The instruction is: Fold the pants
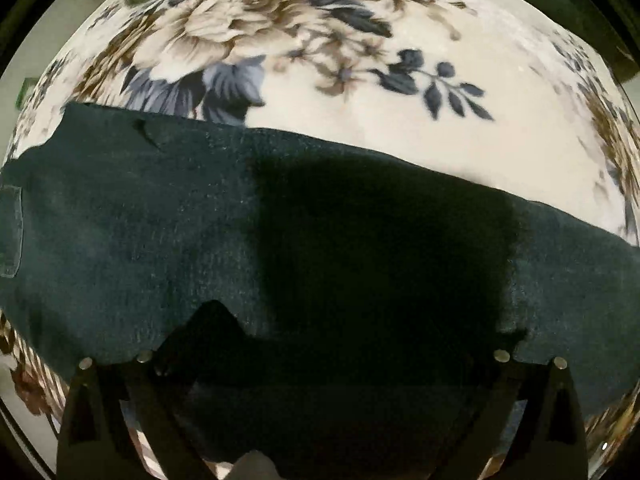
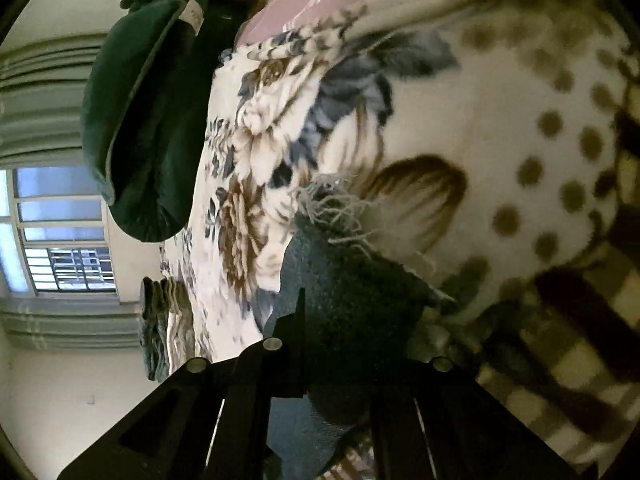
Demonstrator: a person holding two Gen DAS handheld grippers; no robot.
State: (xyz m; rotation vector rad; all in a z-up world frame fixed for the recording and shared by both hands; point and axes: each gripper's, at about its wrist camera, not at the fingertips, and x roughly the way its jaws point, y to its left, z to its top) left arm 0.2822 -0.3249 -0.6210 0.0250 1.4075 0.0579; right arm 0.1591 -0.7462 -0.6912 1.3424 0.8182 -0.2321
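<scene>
Pants (image 1: 160,220), dark denim w/ frayed hem, flat on fuzzy floral blanket (image 1: 460,140)

pants (image 1: 160,220) lie across blanket (image 1: 460,132) | left tongs (image 1: 320,360) over pants' near edge

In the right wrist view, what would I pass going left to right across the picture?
Window → dark green cushion → flowered blanket → frayed hem of the pants → spotted cream blanket.
</scene>
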